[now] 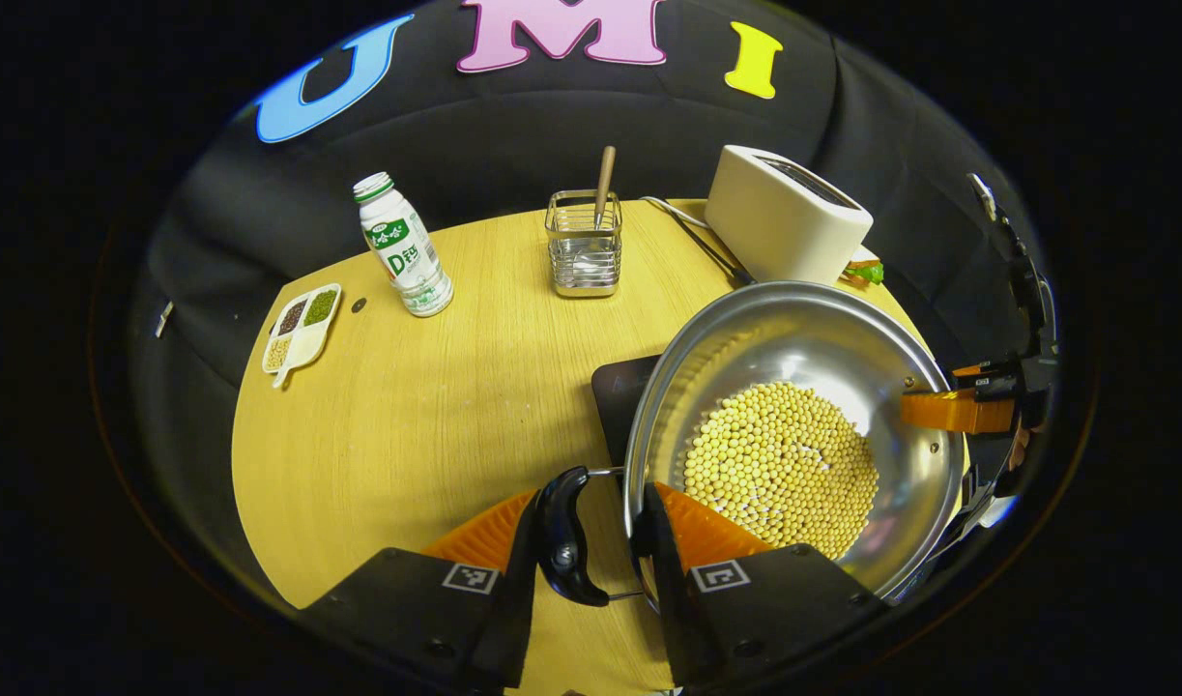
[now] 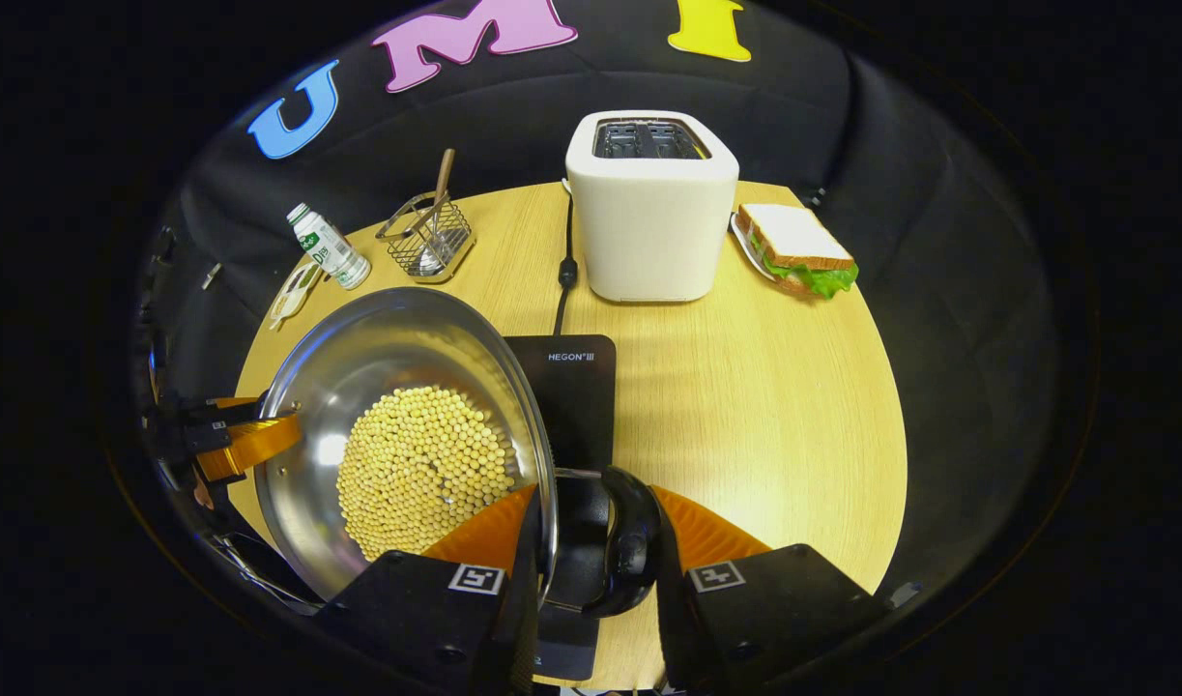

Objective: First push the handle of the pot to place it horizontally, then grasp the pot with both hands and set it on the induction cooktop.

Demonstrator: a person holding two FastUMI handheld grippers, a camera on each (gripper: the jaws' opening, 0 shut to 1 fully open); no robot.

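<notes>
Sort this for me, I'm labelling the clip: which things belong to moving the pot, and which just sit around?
In the job:
pot of beans, held at both handles
cooktop
left tongs
right tongs

Lying about:
toaster
sandwich
bottle
wire holder
sample tray

Both views evenly lit from above, bright on the round light-wood table (image 1: 407, 416), dark at the booth wall. Strong fisheye: table edge bows, things near the rim stretch and smear. Glare patch on the inner wall of the shiny steel pot of yellow beans (image 1: 793, 406), left gripper view; a smaller hot spot in the right gripper view (image 2: 330, 449). Soft short shadows under the white boxy toaster (image 2: 651, 208). Centre sharp, near fingers slightly soft.
</notes>
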